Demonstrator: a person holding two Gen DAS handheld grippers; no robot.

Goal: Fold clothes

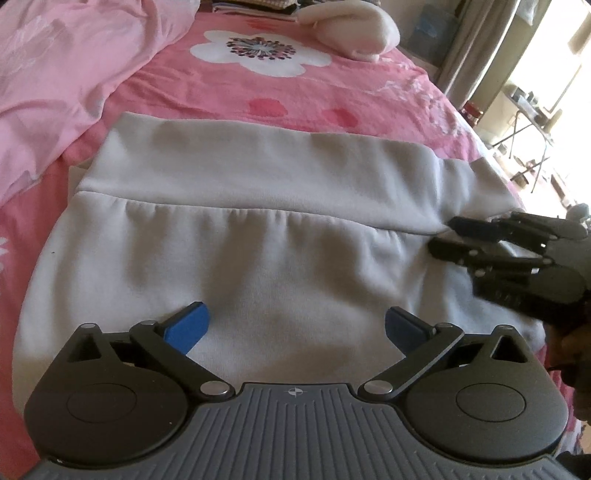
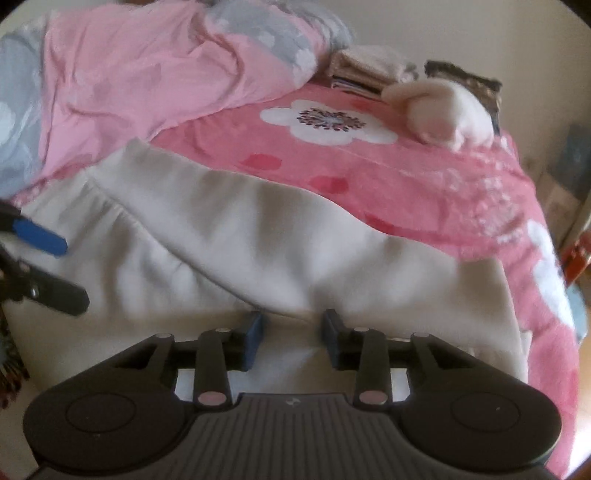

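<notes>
Left wrist view, one white garment, left gripper jaws wide, right gripper jaws parted, both empty.

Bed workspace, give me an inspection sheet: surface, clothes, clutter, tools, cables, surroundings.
Surface: pink flowered bedsheet.
Job's things: white garment lying partly folded, its top band doubled over.
Clutter: pink quilt bunched up; cream bundle; stacked textiles at the far edge.
Grippers: left tool wide open above the garment, holding nothing; right tool partly open at the garment's fold.
Cables: nothing seen.
Surroundings: folding table by a bright window.
</notes>
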